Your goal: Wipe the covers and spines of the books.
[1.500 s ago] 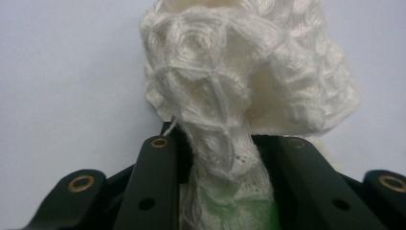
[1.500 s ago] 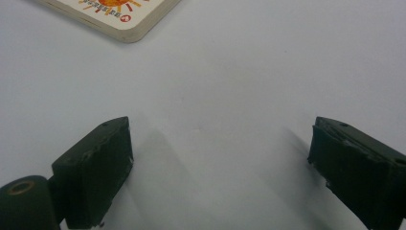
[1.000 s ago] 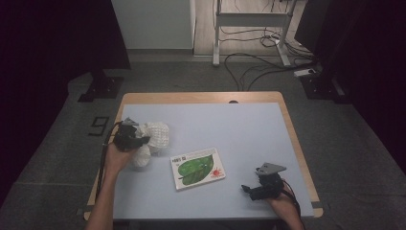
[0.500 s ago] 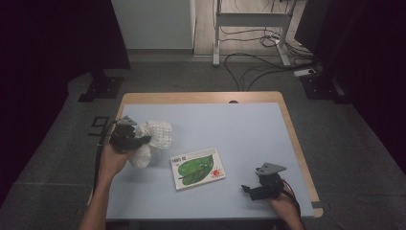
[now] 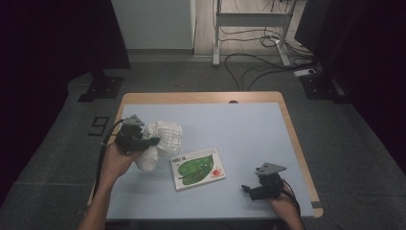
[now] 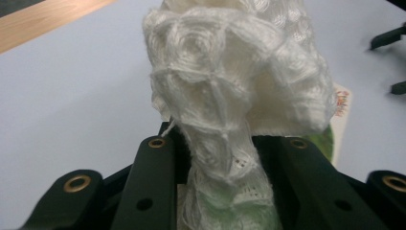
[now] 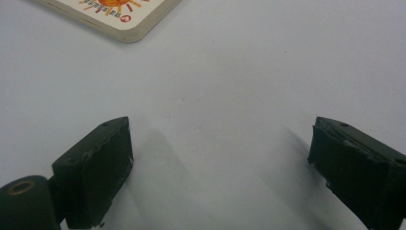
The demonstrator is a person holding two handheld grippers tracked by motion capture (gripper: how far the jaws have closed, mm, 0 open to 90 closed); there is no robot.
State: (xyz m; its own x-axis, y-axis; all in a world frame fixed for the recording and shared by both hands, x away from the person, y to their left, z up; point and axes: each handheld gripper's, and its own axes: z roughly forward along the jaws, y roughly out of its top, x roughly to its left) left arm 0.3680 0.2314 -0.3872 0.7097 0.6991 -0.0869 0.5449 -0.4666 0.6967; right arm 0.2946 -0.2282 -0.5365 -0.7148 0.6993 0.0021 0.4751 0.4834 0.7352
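On the blue table (image 5: 239, 129), largest item first: a green-leaf book (image 5: 197, 168) lies flat between the two grippers, nearer the left one. A white mesh bag (image 5: 160, 141) is pinched by the left gripper (image 5: 143, 142), jaws pressed together on a gathered neck of netting; in the left gripper view the bag (image 6: 230, 91) bulges just past the jaw tips, and part hangs below the gripper, close to the table. The book's near-left corner lies just beside that hanging part. The right gripper (image 5: 251, 189) rests low on the table, well apart from the bag, jaws spread wide with nothing between them; in the right gripper view a book corner (image 7: 119, 17) is seen ahead and to the left of the jaws.

Step judged in hand: bag being lifted and opened up for loading. To be done well, the pinch should be kept firm on the netting, the bag raised until its loose end clears the table, and a free edge offered toward the right gripper so the mouth can be spread. Snagging on the book corner should be avoided.
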